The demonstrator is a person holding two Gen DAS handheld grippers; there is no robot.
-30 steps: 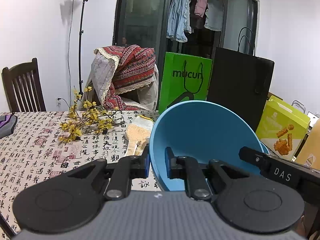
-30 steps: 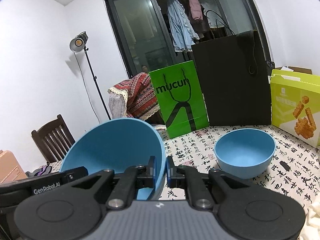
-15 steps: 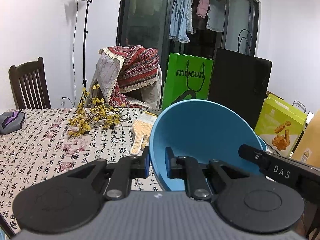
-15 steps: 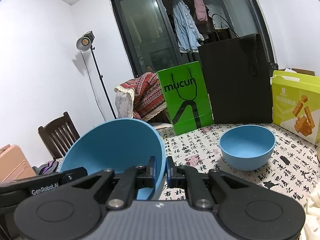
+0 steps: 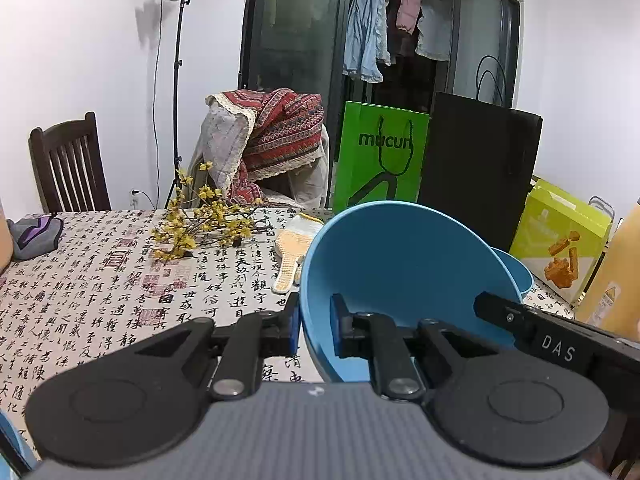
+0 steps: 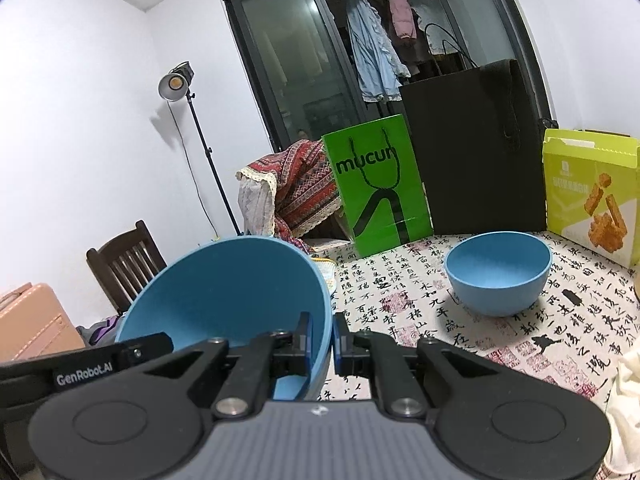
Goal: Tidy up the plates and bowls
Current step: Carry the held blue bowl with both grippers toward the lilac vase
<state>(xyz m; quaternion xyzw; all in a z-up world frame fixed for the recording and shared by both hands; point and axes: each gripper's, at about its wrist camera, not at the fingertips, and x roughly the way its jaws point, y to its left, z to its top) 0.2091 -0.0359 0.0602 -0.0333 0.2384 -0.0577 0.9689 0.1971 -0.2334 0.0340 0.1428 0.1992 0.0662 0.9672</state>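
Observation:
I hold one big blue bowl [image 5: 400, 272] tilted above the table with both grippers. My left gripper [image 5: 315, 322] is shut on its left rim, one pad inside and one outside. My right gripper [image 6: 322, 338] is shut on the opposite rim of the same bowl [image 6: 224, 292]. A second, smaller blue bowl [image 6: 498, 276] stands upright on the patterned tablecloth [image 6: 400, 304] ahead and to the right. In the left wrist view only an edge of that second bowl [image 5: 518, 276] shows behind the held one.
A green paper bag [image 6: 376, 184], a black bag [image 6: 476, 152] and a yellow-green snack box [image 6: 592, 196] line the far table edge. Yellow flower sprigs [image 5: 200, 220] and a knitted glove [image 5: 290, 248] lie at left. A wooden chair [image 5: 68, 164] and a lamp stand [image 5: 176, 80] stand behind.
Both grippers, still shut on the big bowl, have drawn back from the bags. The resting bowl and bags look smaller and farther, and more tablecloth shows.

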